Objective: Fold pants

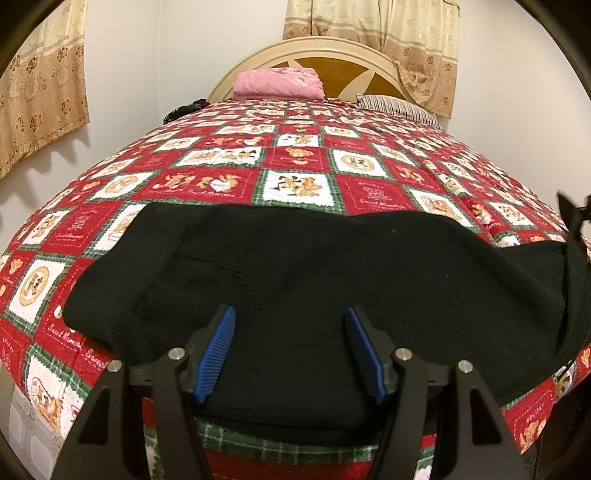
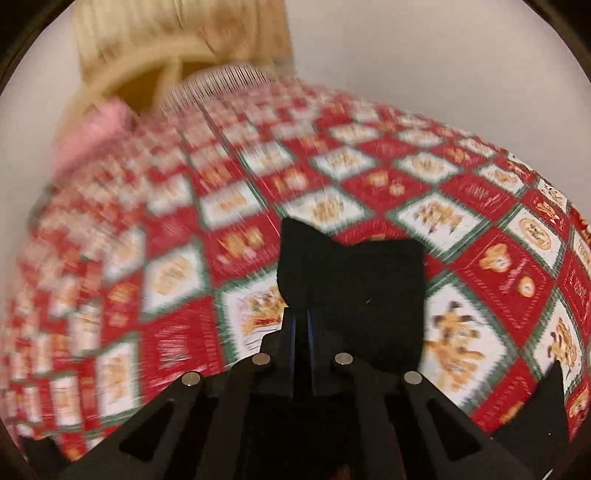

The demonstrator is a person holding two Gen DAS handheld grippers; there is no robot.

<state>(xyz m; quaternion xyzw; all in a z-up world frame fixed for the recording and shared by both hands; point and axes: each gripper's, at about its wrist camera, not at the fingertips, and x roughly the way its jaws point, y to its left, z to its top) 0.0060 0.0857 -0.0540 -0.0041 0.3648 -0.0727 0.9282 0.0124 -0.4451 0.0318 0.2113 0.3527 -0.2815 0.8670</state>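
Across the lower half of the left wrist view: black pants (image 1: 295, 273) are being spread flat on the bed quilt (image 1: 295, 155), reaching from lower left to the right edge.
Left gripper (image 1: 290, 314): is being held released, its blue pads (image 1: 218, 350) standing apart over the pants' near edge; no cloth is being pinched between them.
Right gripper (image 2: 301, 314): is being kept clenched on a bunch of the pants (image 2: 351, 280), the pads pressed nearly together at the centre of the blurred right wrist view.
Held cloth: is being lifted clear of the quilt (image 2: 461, 221), standing up past the fingertips.
Top centre of the left view: a pink folded cloth (image 1: 277, 84) is being rested against the headboard (image 1: 354, 61).
Upper right: a striped pillow (image 1: 399, 107) is being shown beside it, under beige curtains (image 1: 373, 22).
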